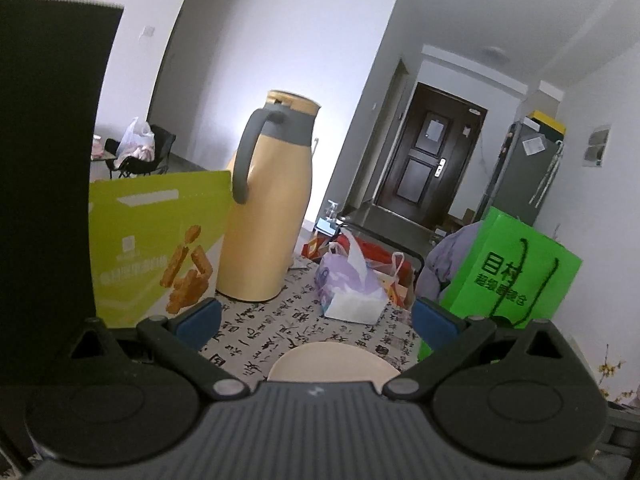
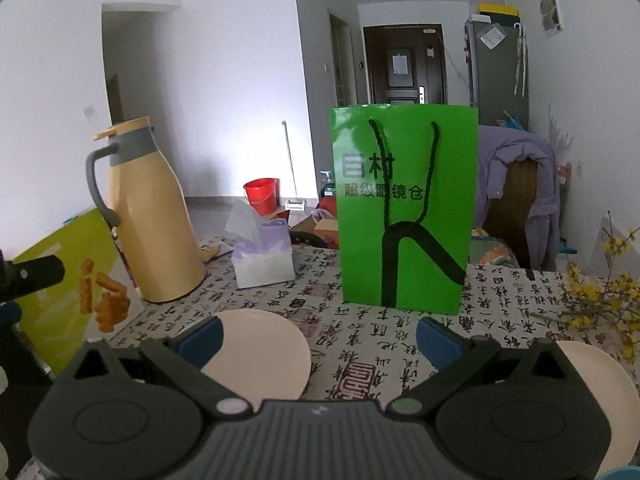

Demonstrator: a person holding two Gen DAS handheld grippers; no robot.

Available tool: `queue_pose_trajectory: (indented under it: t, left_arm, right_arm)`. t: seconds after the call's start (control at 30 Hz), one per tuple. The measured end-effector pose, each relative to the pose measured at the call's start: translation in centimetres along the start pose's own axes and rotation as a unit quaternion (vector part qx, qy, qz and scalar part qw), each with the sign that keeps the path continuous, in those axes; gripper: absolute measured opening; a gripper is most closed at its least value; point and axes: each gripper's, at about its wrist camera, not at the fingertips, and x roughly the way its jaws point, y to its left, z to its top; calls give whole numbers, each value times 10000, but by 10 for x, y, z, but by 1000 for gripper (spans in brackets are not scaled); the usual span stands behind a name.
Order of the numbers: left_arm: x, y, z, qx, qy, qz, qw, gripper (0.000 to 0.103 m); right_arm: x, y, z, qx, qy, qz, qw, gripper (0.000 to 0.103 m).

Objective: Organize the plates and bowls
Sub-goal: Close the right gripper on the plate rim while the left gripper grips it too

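My left tongs (image 1: 316, 320) and right tongs (image 2: 318, 340) both gape apart, empty, over the counter (image 2: 360, 320); cream plate (image 2: 260, 352) beneath each.

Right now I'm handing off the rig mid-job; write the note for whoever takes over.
Left gripper: open, empty, hovering just behind a cream plate.
Right gripper: open, empty, over the tablecloth between two plates.
Plates: left plate near the thermos; right plate at the table's right edge.
Done: nothing stacked. No bowls in view.
Left: grasp one plate and stack it on the other.
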Motion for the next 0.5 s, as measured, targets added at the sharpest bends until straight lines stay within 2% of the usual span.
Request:
queue_pose_trajectory:
  t: [0.27,0.4,0.5]
  left_arm:
    - [34,17,-9,-250,266,183,9992,103]
    - [47,24,-14,-256,438,157,9986,103]
    - [55,28,-19,-176,390,159,9990,103]
  right_arm:
    - [21,4,6,-38,31,-114,9999,103]
    - [33,8,6,-45,103,-148,9998,103]
    - [41,12,5,-55,129,-124,9998,103]
